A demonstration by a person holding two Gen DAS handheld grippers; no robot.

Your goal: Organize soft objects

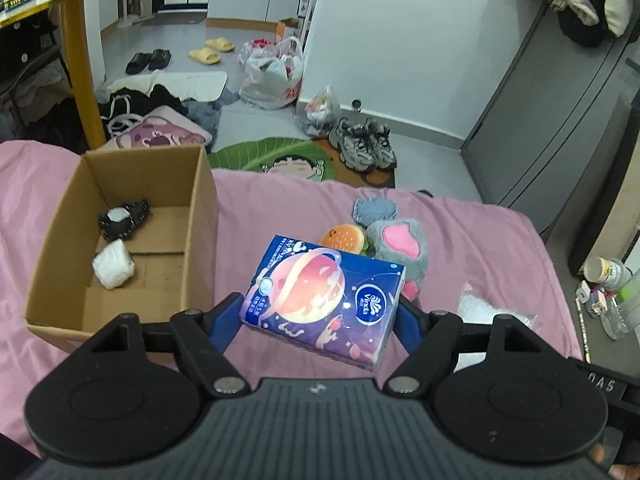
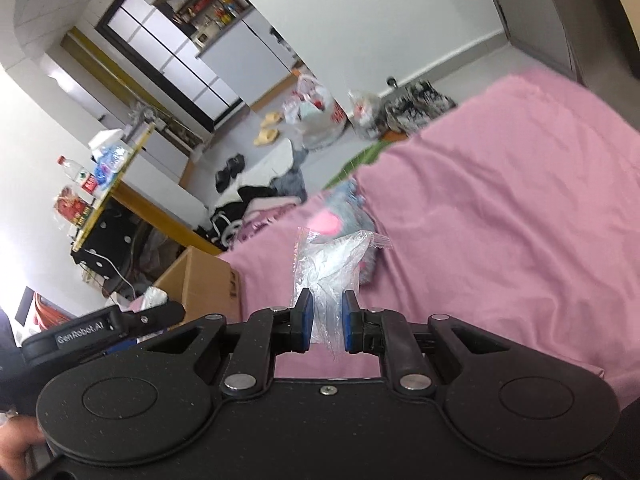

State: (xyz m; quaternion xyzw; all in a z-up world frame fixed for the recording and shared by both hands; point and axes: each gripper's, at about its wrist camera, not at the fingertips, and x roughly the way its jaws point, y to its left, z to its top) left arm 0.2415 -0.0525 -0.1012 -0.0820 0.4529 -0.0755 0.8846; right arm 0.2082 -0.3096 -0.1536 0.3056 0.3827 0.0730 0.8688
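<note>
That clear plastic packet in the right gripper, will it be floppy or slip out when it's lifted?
Probably floppy: the plastic packet is thin, crinkled film that sags above the right gripper. Likely very light. It may slip, since the fingers pinch only its glossy lower edge.

Colours around the brown cardboard box [image 1: 120, 240]: inside it lay a white bundle [image 1: 113, 269] and a black-and-white item [image 1: 124, 218]; beside it, on the pink bedsheet [image 1: 280, 208], were a blue tissue pack [image 1: 324, 300] printed with an orange-pink planet, a grey-and-pink plush [image 1: 396, 248] and an orange burger toy [image 1: 344, 236].
</note>
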